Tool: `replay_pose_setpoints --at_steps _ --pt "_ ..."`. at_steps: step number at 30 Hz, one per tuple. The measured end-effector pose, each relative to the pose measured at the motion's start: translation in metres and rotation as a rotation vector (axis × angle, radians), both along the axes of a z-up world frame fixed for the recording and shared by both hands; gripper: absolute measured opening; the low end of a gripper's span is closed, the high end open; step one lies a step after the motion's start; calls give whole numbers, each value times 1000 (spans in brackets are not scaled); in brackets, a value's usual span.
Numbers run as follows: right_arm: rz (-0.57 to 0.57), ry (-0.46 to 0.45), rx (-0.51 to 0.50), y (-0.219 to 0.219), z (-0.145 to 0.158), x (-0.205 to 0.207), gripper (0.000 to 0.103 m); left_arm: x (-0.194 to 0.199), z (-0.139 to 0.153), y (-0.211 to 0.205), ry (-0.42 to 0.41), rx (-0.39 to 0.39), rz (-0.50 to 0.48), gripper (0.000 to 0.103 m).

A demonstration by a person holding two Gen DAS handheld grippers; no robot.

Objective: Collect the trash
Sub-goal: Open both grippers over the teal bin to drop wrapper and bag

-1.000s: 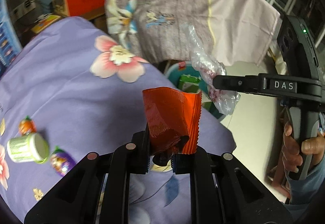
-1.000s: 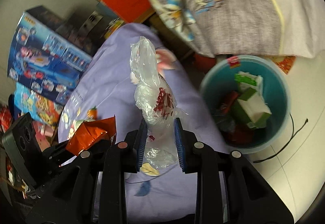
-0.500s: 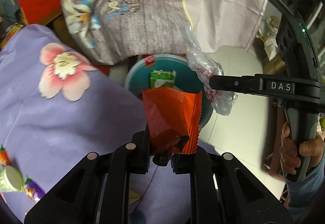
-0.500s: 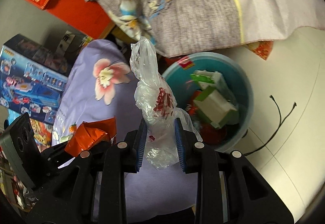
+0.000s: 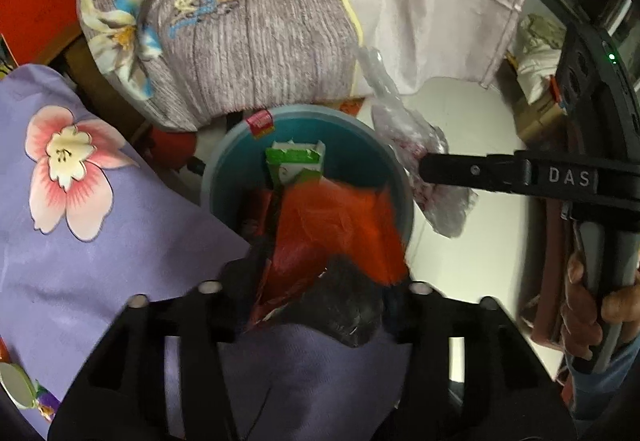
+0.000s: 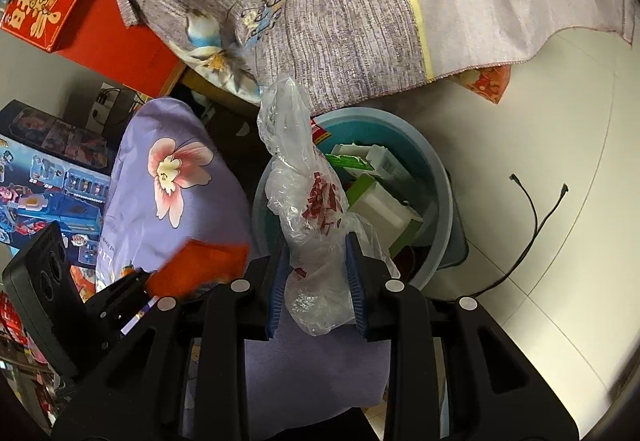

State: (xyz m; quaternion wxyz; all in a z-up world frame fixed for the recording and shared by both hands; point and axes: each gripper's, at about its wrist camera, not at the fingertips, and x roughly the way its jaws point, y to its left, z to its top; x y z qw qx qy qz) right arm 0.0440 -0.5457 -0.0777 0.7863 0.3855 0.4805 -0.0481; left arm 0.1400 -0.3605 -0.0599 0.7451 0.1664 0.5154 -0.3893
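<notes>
Jaws of left gripper [image 5: 316, 281] opening, releasing red wrapper [image 5: 340, 225], blurred, dropping toward teal bin [image 5: 224, 161]. Right gripper [image 6: 316, 277] clamping clear plastic bag [image 6: 308, 201], hovering at bin rim, likely awaiting its drop.

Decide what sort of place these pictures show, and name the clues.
Probably a lived-in home room, perhaps a bedroom: a lilac flower-printed bedsheet, stacked boxed toy sets against the wall, and a round blue plastic trash bin on a pale tiled floor.
</notes>
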Motion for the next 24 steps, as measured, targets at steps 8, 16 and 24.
replay_pose_setpoints --at_steps 8,16,24 --pt "14 0 -5 4 4 9 29 10 6 15 -1 -35 64 88" --pt "38 9 -16 17 5 19 30 13 13 36 3 -58 105 94" --pt "59 16 -15 34 6 31 60 11 19 56 1 -81 117 95"
